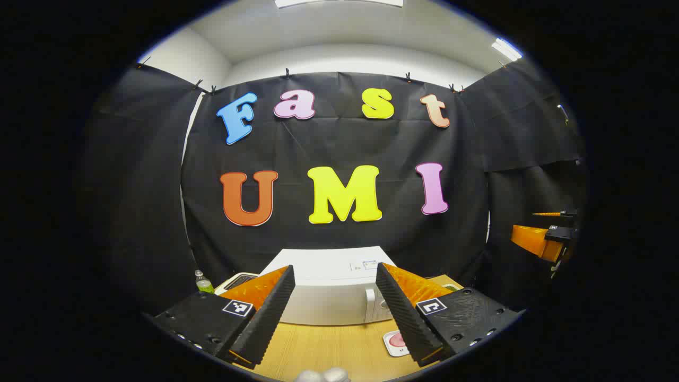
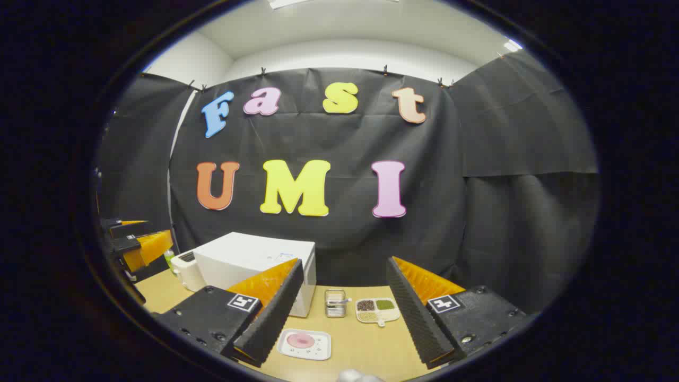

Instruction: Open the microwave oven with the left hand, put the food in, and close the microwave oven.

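Observation:
A white microwave (image 1: 329, 297) stands on the wooden table (image 1: 329, 350) at the back, its door closed. In front of its right corner lies a white square plate with pink food (image 1: 395, 342). My left gripper (image 1: 335, 270) hovers open in front of the microwave, nothing between its fingers. In the right gripper view the microwave (image 2: 254, 262) is to the left and the plate of food (image 2: 304, 344) lies on the table just ahead. My right gripper (image 2: 346, 263) is open and empty above the table. Each gripper appears at the edge of the other's view, the right one (image 1: 546, 239) and the left one (image 2: 135, 241).
A white toaster (image 2: 185, 268) and a green bottle (image 1: 203, 284) stand left of the microwave. Right of it are a small mesh holder (image 2: 334, 303) and a divided tray of grains (image 2: 377, 310). Black cloth walls close the booth behind and on both sides.

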The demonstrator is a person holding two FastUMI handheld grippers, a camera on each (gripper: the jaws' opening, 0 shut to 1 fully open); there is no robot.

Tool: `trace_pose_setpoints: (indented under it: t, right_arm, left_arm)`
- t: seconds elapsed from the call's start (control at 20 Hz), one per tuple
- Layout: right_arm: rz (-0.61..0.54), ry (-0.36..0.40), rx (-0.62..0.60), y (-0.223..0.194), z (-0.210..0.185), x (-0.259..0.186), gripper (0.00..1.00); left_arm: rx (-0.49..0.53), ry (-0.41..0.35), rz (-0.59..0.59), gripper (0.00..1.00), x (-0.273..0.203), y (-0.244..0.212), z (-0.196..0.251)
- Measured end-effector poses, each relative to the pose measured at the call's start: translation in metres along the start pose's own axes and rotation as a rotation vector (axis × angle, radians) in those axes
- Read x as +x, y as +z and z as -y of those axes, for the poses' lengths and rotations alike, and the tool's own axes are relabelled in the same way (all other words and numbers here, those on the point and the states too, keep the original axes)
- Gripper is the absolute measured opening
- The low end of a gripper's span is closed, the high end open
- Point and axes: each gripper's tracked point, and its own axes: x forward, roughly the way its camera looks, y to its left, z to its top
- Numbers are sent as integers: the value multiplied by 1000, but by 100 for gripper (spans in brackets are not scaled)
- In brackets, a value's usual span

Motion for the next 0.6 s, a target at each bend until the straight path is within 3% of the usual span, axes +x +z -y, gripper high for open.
trace_pose_setpoints:
  t: [0.05, 0.1, 0.15, 0.2, 0.25, 0.3, 0.6]
  right_arm:
    - [-2, 3, -2, 0, -3, -1, 100]
    - [-1, 6, -2, 0, -4, 0, 96]
    - [-4, 6, -2, 0, -5, 0, 100]
    - [-5, 7, -3, 0, -5, 1, 96]
    - [-5, 6, -5, 1, -5, 1, 100]
    - [-2, 5, -6, 2, -4, 0, 96]
    - [2, 8, -12, 3, -4, 0, 100]
  left_arm:
    - [3, 2, 0, 96, 1, 1, -2]
    - [3, 3, -2, 96, 2, -1, -3]
    - [0, 4, -2, 96, 2, -1, -4]
    - [-2, 6, -2, 96, 3, -1, -5]
    - [-3, 14, -2, 96, 3, -1, -7]
    - [-7, 17, -2, 96, 3, -2, -9]
    - [-7, 15, -3, 96, 3, -3, -7]
